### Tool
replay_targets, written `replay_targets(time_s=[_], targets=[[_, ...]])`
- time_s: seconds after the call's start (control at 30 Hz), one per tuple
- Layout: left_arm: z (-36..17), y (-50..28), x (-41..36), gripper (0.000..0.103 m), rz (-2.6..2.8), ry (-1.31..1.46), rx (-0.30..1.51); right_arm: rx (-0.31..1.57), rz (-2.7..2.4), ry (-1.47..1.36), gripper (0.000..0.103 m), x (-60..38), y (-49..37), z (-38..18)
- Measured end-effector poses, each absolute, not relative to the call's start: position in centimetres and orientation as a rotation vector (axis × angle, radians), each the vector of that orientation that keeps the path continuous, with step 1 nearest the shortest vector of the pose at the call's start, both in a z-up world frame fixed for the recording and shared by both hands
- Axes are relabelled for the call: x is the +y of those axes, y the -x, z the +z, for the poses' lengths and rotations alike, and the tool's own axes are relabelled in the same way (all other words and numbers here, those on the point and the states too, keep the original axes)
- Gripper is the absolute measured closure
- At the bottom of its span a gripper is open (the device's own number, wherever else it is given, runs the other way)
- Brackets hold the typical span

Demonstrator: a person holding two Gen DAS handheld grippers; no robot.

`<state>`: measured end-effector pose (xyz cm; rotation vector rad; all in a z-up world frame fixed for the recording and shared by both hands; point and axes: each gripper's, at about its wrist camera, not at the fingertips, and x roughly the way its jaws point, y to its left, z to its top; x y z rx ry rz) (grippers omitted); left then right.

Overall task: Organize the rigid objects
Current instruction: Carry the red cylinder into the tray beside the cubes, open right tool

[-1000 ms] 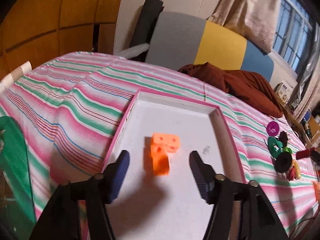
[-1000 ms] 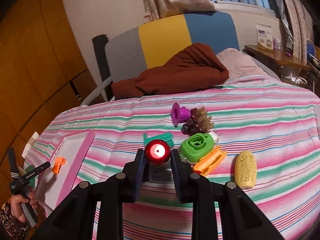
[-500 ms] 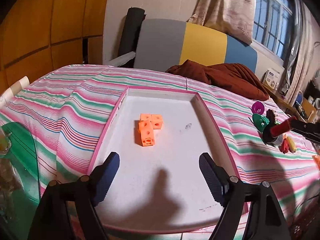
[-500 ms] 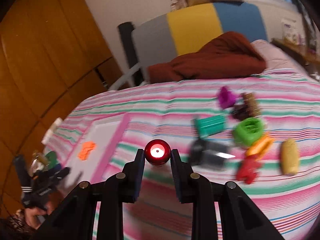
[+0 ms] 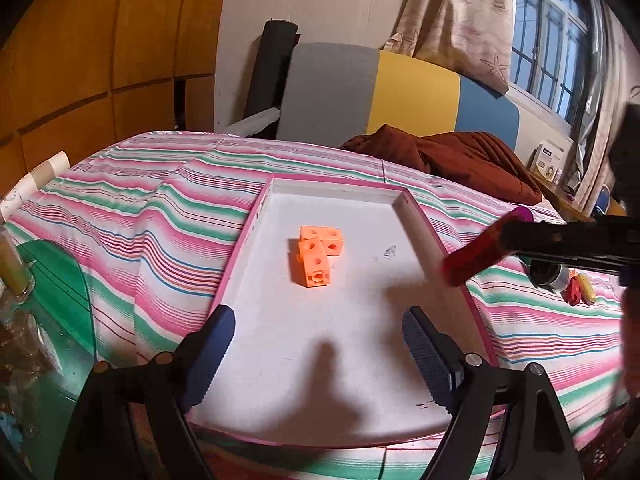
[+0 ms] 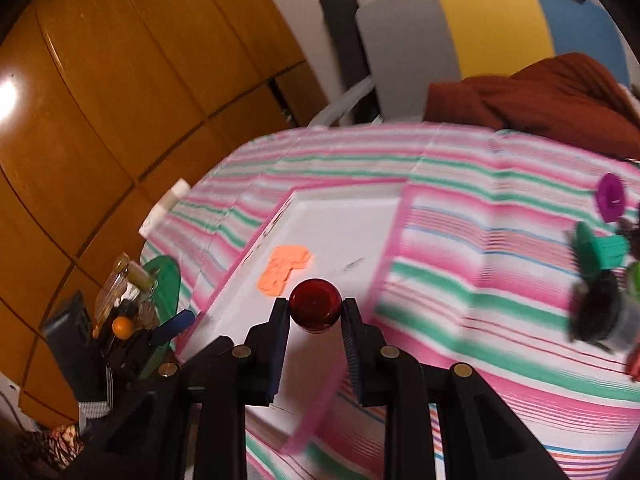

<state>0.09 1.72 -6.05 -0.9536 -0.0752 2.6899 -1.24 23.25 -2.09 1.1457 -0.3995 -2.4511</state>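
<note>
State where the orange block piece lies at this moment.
In the left wrist view the orange block piece lies inside the pink-rimmed tray, towards its far half, ahead of the open left gripper.

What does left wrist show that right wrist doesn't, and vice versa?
Left wrist only: the red cylinder seen side-on, jutting from the right gripper over the tray's right rim; the window; the left gripper open over the tray.
Right wrist only: the right gripper shut on the cylinder's round end; the purple piece and green piece out on the cloth, blurred.
Both: the pink-rimmed tray, the orange blocks in it, the striped cloth.
</note>
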Motion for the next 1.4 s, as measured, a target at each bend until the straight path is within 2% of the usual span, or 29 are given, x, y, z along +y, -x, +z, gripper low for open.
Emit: replay_targets(time_s=[0.47, 0.7, 0.8, 0.87, 0.97, 1.23, 1.4], targets=[[-6.1, 0.3, 0.6, 0.016, 2.717, 0.981, -0.134, -0.406, -2.324, -1.339, 0.077, 17.8, 7.9, -5.4], [-6.4, 0.5, 0.6, 0.016, 2.717, 0.997, -0.139, -0.504, -2.359, -1.383, 0.075, 18.3, 10.7, -6.2], [-6.4, 0.4, 0.6, 0.016, 2.715, 0.997, -0.137, -0.488, -2.412, -1.426, 0.072, 18.5, 11.6, -6.5], [-6.4, 0.3, 0.7, 0.016, 2.712, 0.992, -0.134, -0.530, -2.432, -1.420, 0.064, 19.1, 11.7, -6.5], [-6.2, 0.2, 0.7, 0.016, 2.716, 0.981, -0.130, -0.608, -2.446, -1.394, 0.063, 20.1, 11.4, -6.4], [-6.2, 0.1, 0.8, 0.016, 2.709, 0.983, -0.134, -0.495, -2.463, -1.360, 0.063, 19.6, 9.7, -5.4], [-6.1, -0.2, 1.0, 0.009, 2.714, 0.983, -0.131, -0.434, -2.479, -1.342, 0.063, 19.2, 8.0, -4.7]])
